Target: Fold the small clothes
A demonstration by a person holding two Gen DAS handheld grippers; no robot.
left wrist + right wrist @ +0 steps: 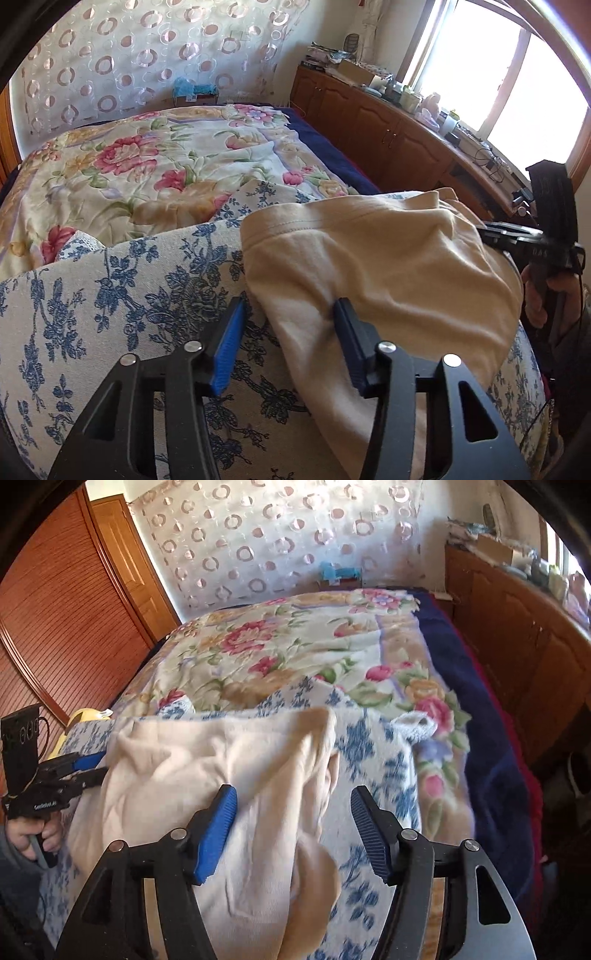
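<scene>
- Cream garment, some small top or undies by the look of it, is lying rumpled on a blue-and-white floral cloth spread over the near end of the bed.
- Left gripper sits at the garment's near-left edge, jaws partway apart. One blue pad is out over the floral cloth, the other presses into the cream fabric, so the edge sits between them, but they aren't pinching it.
- Right gripper is over the garment's opposite side, jaws spread fairly wide. A folded-over ridge of the cream fabric runs up between the pads without either one squeezing it.
- From the right wrist view you can see a hand wrapped round the left gripper's handle, just beside the garment.
- Beyond the garment there's a flowery quilt covering the bed, with a dark blue blanket along its far side next to the wooden cabinets.
</scene>
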